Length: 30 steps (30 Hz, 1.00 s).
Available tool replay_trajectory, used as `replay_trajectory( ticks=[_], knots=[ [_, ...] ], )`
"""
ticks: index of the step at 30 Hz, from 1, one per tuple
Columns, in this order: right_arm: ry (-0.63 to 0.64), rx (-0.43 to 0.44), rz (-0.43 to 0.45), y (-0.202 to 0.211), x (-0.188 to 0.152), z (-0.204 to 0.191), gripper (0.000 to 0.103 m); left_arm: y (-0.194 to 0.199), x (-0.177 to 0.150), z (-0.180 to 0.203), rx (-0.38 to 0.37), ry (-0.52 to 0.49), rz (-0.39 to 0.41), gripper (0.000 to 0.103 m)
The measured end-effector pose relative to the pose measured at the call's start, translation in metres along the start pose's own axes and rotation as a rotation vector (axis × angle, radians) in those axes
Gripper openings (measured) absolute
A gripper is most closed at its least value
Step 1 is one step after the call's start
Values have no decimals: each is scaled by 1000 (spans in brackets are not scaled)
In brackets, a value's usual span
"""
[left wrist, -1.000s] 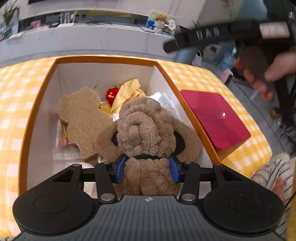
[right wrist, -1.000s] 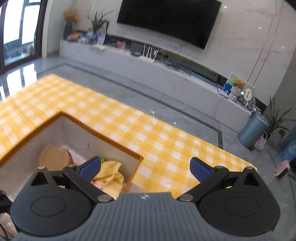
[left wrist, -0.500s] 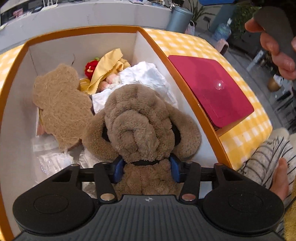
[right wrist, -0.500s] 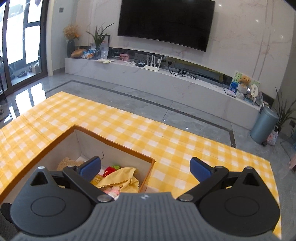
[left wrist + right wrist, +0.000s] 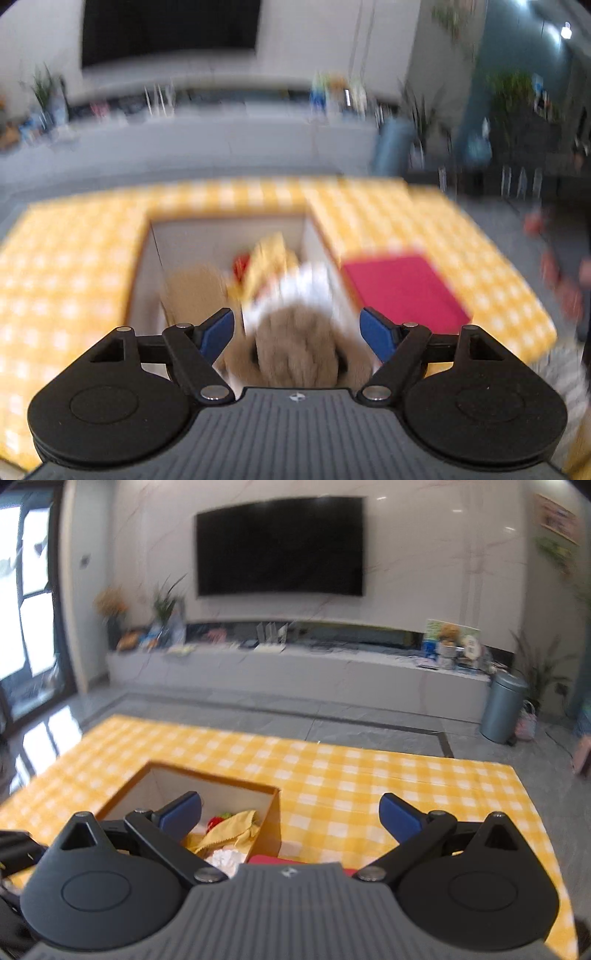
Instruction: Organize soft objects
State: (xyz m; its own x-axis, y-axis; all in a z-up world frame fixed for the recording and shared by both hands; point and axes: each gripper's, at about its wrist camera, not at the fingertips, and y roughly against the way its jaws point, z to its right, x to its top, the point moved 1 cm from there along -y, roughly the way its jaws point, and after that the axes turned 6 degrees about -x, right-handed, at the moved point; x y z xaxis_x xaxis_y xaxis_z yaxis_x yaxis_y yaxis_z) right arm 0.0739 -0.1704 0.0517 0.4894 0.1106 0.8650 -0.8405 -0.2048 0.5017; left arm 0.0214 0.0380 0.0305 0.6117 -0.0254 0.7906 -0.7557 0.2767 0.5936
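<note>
- Left wrist view, blurred: the brown plush dog [image 5: 295, 354], shaggy and folded, lies in the orange-rimmed box [image 5: 144, 266] just below and between the blue pads of the left tool [image 5: 297, 330], which no longer touch it.
- The jaws have just been opening; half a second ago they pinched the dog's neck.
- A red lid [image 5: 402, 291] lies right of the tool.
- Right wrist view: the right tool [image 5: 290, 812] stands spread and empty above the checked table [image 5: 369, 775]; a yellow cloth [image 5: 229, 830] in the box sits beside its left pad, more central than before.

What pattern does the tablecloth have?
Yellow and white checks on the tablecloth, clearest in the right wrist view.
</note>
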Motion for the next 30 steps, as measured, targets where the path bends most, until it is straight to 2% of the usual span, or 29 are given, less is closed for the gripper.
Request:
replay_trajectory(
  ticks=[1, 5, 7, 9, 12, 16, 20, 24, 27, 30],
  knots=[
    [-26, -5, 15, 6, -4, 5, 100, 5, 5, 7, 25, -25, 58, 97],
    [-71, -30, 64, 22, -24, 18, 100, 18, 15, 39, 159, -155, 239, 98],
    [-89, -32, 92, 26, -33, 24, 100, 21, 16, 54, 195, -188, 335, 100],
    [-107, -18, 117, 28, -41, 29, 100, 17, 16, 66, 203, -181, 416, 103],
    [-104, -14, 138, 28, -48, 34, 100, 7, 20, 73, 173, -127, 486, 103],
    [-76, -20, 184, 28, -52, 38, 100, -10, 19, 69, 135, -85, 490, 103],
    [-77, 10, 189, 23, -56, 44, 100, -7, 14, 57, 123, -47, 483, 103],
    [-32, -13, 178, 16, -62, 40, 100, -4, 9, 52, 171, 18, 490, 103],
    [-26, -11, 171, 11, -66, 38, 100, -7, 8, 44, 161, 20, 450, 103],
    [-27, 6, 169, 7, -68, 36, 100, -14, 4, 43, 185, 18, 421, 103]
  ],
)
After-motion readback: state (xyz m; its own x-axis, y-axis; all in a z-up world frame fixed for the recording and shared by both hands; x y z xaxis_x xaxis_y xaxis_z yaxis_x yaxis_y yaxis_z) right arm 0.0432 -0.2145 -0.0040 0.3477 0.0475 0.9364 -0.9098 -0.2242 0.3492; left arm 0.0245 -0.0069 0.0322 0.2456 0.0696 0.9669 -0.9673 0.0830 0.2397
